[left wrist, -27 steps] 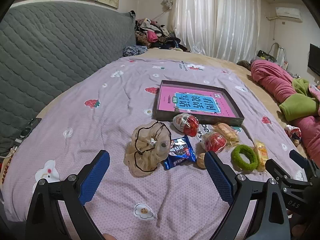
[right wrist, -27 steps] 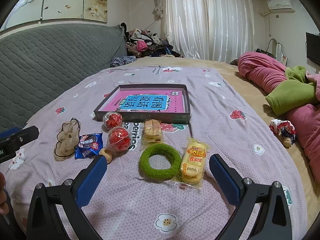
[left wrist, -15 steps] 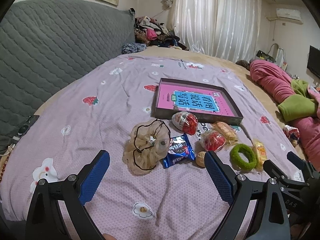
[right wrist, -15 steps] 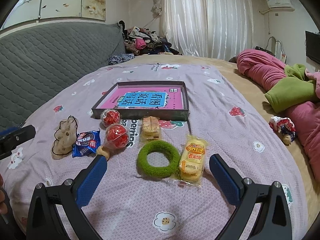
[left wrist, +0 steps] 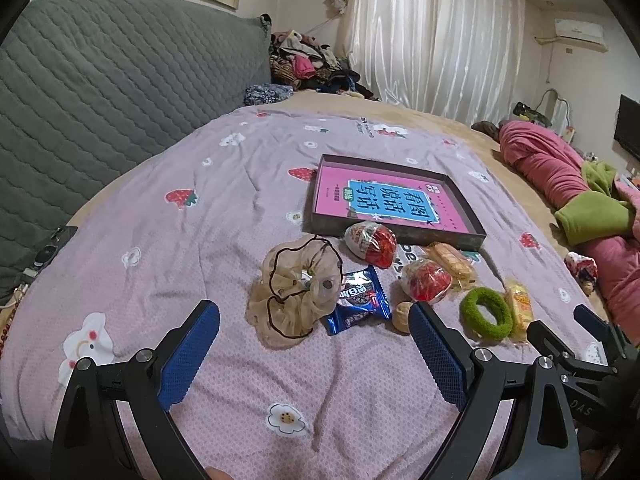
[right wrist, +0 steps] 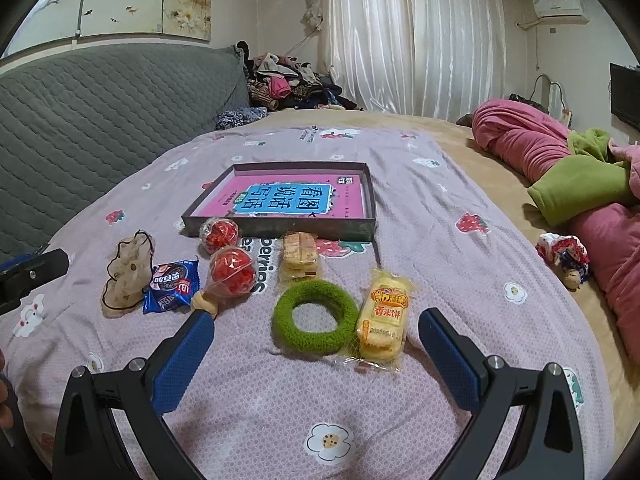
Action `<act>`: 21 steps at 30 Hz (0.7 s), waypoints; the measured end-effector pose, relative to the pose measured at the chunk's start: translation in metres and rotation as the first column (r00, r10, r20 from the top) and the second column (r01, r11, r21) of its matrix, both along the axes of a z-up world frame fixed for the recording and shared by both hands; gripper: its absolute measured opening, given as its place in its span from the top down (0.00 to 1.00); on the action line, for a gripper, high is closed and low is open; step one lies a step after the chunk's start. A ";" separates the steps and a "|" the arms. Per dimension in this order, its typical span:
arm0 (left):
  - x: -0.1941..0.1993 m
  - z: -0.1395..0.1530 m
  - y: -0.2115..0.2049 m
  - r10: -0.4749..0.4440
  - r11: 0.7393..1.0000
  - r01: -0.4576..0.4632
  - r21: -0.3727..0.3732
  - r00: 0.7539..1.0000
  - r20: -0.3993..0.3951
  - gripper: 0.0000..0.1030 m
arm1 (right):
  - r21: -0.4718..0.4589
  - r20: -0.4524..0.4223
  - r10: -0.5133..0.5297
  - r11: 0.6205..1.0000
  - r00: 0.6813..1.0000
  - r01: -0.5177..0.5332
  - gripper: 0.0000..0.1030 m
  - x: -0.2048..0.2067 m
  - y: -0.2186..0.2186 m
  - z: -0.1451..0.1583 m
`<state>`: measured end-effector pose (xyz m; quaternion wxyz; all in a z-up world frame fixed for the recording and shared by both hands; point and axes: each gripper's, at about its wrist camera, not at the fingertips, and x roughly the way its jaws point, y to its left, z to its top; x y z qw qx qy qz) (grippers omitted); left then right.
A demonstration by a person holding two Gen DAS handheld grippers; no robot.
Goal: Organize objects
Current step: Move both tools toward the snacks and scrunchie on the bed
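A dark tray (left wrist: pixel 468 204) (right wrist: pixel 368 192) with a pink book inside lies on the lilac bedspread. In front of it sit two red wrapped eggs (left wrist: pixel 372 242) (right wrist: pixel 233 270), a beige scrunchie (left wrist: pixel 298 294) (right wrist: pixel 128 276), a blue cookie pack (left wrist: pixel 360 300) (right wrist: pixel 172 286), a walnut (left wrist: pixel 402 316), a cracker pack (right wrist: pixel 300 258), a green scrunchie (left wrist: pixel 486 318) (right wrist: pixel 316 322) and a yellow snack pack (right wrist: pixel 384 316). My left gripper (left wrist: pixel 314 346) hovers open just short of the beige scrunchie and cookie pack. My right gripper (right wrist: pixel 316 350) hovers open just short of the green scrunchie and yellow pack. Neither holds anything.
A grey quilted headboard (left wrist: pixel 100 92) runs along the left. Pink and green bedding (right wrist: pixel 580 168) is bunched at the right, with a small doll (right wrist: pixel 564 254) near the bed edge. Clothes (right wrist: pixel 280 80) are piled at the far end before the white curtains.
Both grippers have drifted slightly, so the objects sit a little lower and nearer in each view. Nothing was taken hold of or moved on the bed.
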<state>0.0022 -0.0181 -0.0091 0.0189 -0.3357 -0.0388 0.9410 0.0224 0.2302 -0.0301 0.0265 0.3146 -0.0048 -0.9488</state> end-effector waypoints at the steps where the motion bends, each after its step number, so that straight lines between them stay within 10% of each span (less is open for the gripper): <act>1: 0.000 0.000 0.001 -0.001 1.000 0.001 0.000 1.000 0.002 0.07 | -0.001 0.000 0.001 1.000 1.000 -0.001 0.00 0.000 0.000 0.000; 21: 0.005 0.017 0.000 0.035 0.997 -0.038 -0.068 0.999 -0.041 0.07 | -0.009 -0.014 0.008 1.000 1.000 -0.008 0.00 0.005 -0.013 0.023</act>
